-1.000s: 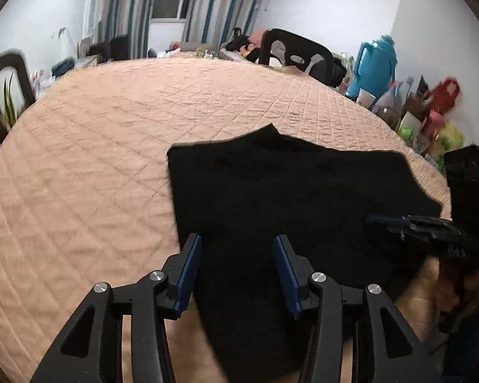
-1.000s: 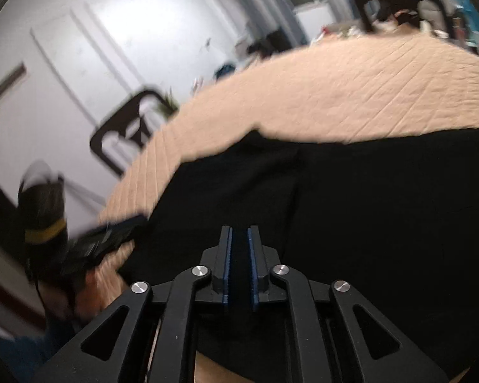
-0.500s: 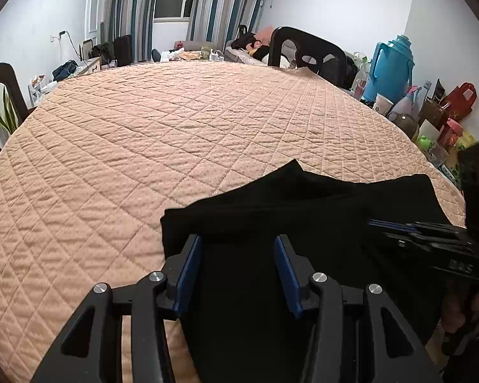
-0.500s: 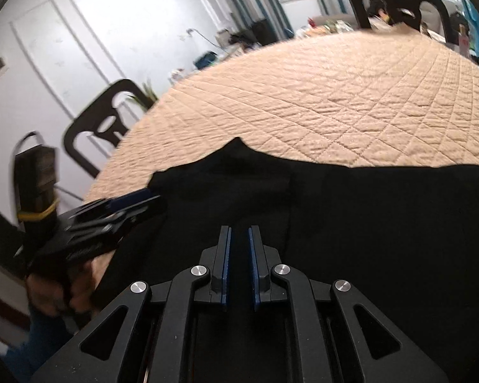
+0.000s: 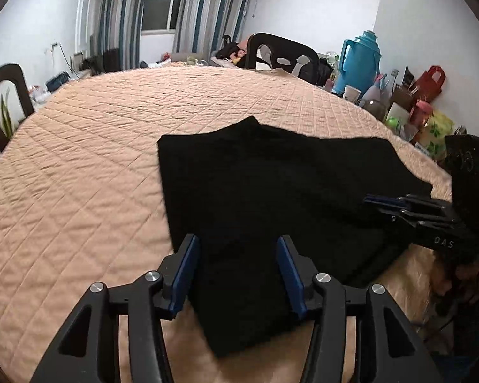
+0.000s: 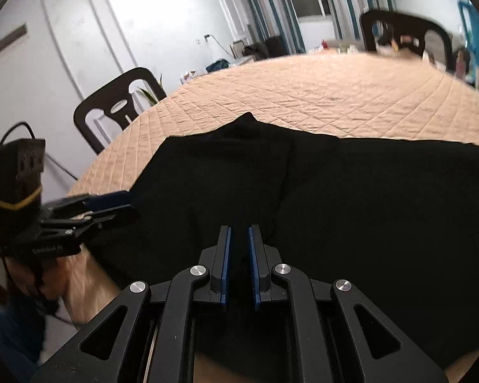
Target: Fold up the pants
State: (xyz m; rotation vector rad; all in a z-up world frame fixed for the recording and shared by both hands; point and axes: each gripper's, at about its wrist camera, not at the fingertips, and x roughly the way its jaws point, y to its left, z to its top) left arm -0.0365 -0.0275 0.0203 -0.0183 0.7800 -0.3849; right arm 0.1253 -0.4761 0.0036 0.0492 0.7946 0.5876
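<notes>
- Pants (image 5: 271, 191), black and already doubled into a broad slab, are shown lying on the near right part of the peach quilted table cover (image 5: 95, 159), a small peak of cloth rising at the far edge.
- Compared with half a second ago, the cloth is seen lower and flatter under both cameras, and the views have been lifted slightly; the fold appears to have been laid down.
- Left gripper (image 5: 238, 269) is held spread wide above the near left corner of the garment, with nothing between its blue pads (image 5: 185, 274).
- Right gripper (image 6: 238, 265) is seen with its jaws drawn close but a narrow slot left between them; whether fabric is pinched there cannot be told, black on black.
- A seam or crease (image 6: 287, 172) is visible running from far to near through the middle of the garment.
- Judged from this, one fold is done, and a further fold or smoothing is probably left.
</notes>
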